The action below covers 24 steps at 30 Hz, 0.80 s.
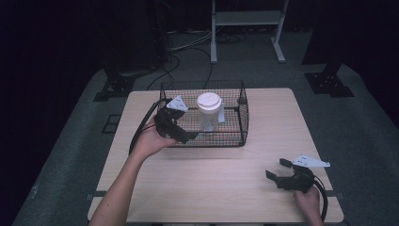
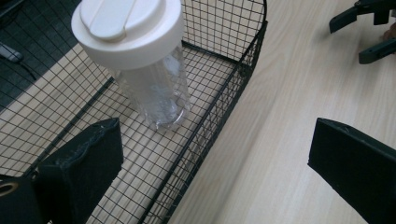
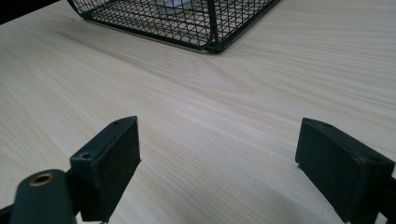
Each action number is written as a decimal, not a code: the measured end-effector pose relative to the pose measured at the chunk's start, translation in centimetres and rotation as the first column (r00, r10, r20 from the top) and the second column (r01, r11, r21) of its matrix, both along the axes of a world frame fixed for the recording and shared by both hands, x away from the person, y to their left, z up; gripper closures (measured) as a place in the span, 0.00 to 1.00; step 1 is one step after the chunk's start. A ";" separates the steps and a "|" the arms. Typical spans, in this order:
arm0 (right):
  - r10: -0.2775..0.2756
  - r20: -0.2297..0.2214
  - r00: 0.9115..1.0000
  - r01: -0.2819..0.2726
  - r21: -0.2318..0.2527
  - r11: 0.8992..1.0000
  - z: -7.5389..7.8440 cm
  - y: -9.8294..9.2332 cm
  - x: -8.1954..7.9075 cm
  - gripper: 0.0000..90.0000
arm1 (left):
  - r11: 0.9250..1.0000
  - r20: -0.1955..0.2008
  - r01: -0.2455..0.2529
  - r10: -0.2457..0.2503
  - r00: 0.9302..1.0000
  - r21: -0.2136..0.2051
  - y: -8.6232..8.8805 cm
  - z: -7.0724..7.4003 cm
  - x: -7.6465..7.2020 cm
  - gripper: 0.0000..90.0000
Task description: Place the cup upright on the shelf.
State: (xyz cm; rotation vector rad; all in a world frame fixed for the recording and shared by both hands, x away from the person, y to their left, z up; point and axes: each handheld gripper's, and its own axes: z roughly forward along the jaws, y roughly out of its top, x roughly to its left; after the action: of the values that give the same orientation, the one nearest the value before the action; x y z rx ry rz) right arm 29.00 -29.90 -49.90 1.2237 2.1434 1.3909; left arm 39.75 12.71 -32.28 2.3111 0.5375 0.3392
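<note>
A black wire basket (image 1: 221, 137) stands at the back middle of the wooden table (image 1: 221, 183). Inside it a clear plastic bottle (image 1: 209, 117) with a white lid (image 1: 209, 101) stands upright. My left gripper (image 1: 186, 134) is open at the basket's front left corner. In the left gripper view its jaws (image 2: 215, 154) straddle the basket wall (image 2: 219, 107), one over the basket floor and one over the table, with the bottle (image 2: 154, 88) just ahead and untouched. My right gripper (image 1: 277, 168) rests open near the front right of the table, holding nothing (image 3: 217, 154).
The basket's near corner (image 3: 187, 23) lies well ahead of the right gripper across bare wood (image 3: 210, 93). The right gripper (image 2: 348, 42) shows far off in the left gripper view. Beyond the table are dark stands, cables and a white frame (image 1: 247, 19) on grey floor.
</note>
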 end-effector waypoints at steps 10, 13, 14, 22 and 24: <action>0.000 0.000 1.000 0.000 -0.002 1.000 0.0 0.0 0.0 0.14 | 1.000 -0.026 0.016 -0.017 1.000 -0.014 0.3 -1.4 -1.0 0.03; 0.000 0.001 1.000 0.000 -0.004 1.000 0.0 0.0 0.0 0.14 | 1.000 -0.031 0.017 -0.017 0.999 -0.013 0.5 -2.0 -1.4 0.03; 0.000 0.001 1.000 0.000 -0.003 1.000 0.0 0.0 0.0 0.14 | 1.000 -0.029 0.017 -0.018 0.999 -0.012 0.5 -2.1 -1.5 0.03; -0.001 0.003 1.000 0.001 -0.004 1.000 0.0 0.0 0.0 0.14 | 0.999 -0.033 0.016 -0.017 0.999 -0.032 1.3 -3.0 -2.2 0.03; -0.002 0.001 1.000 0.002 -0.003 1.000 0.0 0.0 0.0 0.14 | 0.999 -0.036 0.012 -0.013 0.999 -0.038 1.6 -3.4 -2.3 0.03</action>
State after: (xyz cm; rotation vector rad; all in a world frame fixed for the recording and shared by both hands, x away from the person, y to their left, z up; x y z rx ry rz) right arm 28.96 -29.87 -49.89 1.2229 2.1421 1.3863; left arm 37.40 14.29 -35.66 2.2873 0.5431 0.2791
